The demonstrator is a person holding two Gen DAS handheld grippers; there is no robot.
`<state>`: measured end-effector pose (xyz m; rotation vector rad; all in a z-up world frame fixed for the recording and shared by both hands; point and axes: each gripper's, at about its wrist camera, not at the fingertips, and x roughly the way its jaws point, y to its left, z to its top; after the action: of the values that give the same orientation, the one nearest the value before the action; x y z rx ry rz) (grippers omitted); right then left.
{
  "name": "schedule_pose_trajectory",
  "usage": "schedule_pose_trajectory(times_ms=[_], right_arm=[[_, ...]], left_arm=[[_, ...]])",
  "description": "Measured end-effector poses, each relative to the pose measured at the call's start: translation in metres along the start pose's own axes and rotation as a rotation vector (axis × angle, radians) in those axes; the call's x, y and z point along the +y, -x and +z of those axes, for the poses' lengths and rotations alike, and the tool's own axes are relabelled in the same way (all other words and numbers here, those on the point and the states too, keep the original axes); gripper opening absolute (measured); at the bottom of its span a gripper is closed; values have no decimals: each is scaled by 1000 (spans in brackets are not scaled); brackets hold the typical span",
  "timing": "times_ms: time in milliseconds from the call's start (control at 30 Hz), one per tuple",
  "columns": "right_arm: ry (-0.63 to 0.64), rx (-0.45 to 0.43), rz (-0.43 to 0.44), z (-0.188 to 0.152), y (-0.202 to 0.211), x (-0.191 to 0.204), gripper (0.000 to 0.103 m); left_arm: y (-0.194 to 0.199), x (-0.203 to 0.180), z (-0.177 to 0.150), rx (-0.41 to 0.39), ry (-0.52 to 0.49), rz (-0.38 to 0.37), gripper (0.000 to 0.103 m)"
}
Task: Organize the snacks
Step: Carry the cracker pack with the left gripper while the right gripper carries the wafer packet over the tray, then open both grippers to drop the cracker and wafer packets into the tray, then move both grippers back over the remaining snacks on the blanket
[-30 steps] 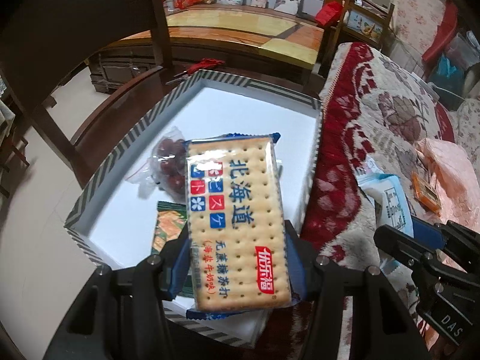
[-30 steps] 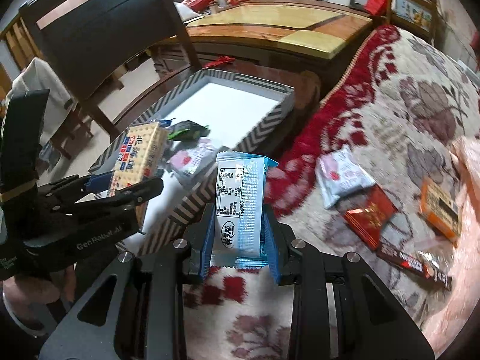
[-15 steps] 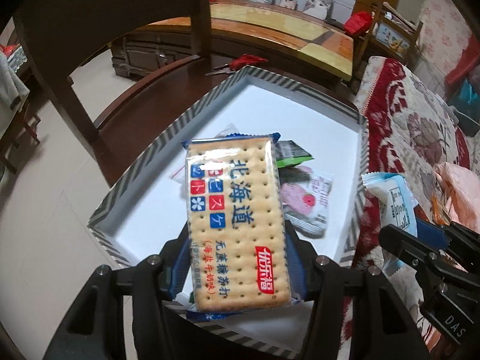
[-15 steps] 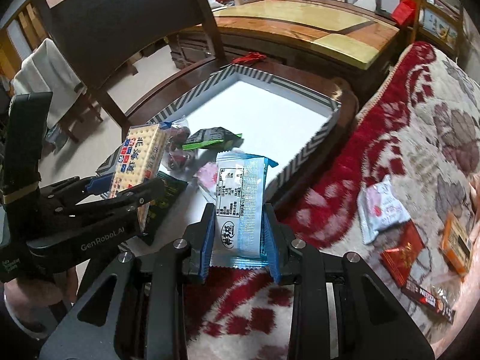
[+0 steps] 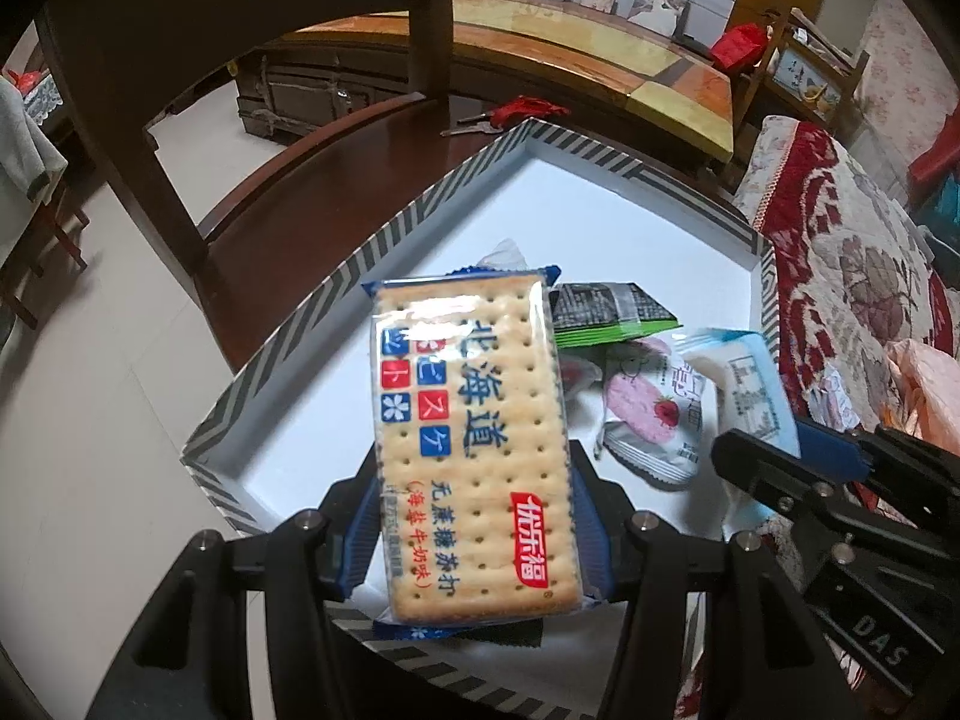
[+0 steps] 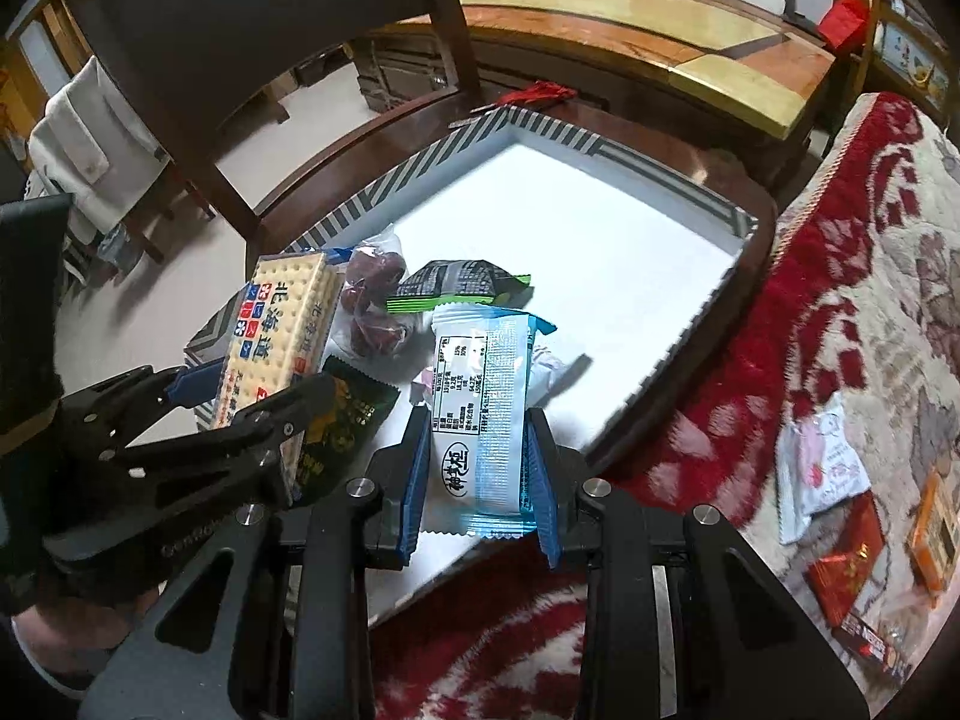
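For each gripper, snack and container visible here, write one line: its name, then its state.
left gripper: shut on cracker pack
right gripper: shut on blue wafer pack
striped box: open, partly filled
green-edged packet: lying in box
pink-printed packet: lying on blanket

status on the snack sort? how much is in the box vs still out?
Done: four packs lie in the striped box: red dates bag, green-edged pack, dark pack, pink wafer. In hand: left tongs grip the cracker pack, right tongs the blue-white pack, both over the box. Left: white-pink pack, red packet, orange box, dark bar on the blanket.
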<state>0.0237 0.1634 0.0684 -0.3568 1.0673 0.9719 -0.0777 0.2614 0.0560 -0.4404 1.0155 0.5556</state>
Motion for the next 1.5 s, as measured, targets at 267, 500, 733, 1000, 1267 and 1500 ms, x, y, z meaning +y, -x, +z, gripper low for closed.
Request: schedule_pose_trajectory(times_ms=[267, 500, 733, 1000, 1267, 1500], right_arm=[[-6, 31, -4, 6, -20, -1, 29], [-14, 43, -5, 11, -30, -1, 29], [-84, 10, 102, 14, -30, -2, 34], [-143, -35, 113, 2, -6, -12, 43], [-176, -112, 87, -23, 32, -27, 44], [-212, -152, 33, -52, 65, -52, 44]], left_arm=[[-6, 3, 2, 9, 11, 9, 58], [-10, 1, 2, 16, 11, 18, 58], [-11, 5, 3, 23, 25, 38, 61], [7, 1, 3, -20, 7, 48, 77], [27, -18, 0, -62, -30, 26, 81], [39, -57, -9, -79, -117, -25, 82]])
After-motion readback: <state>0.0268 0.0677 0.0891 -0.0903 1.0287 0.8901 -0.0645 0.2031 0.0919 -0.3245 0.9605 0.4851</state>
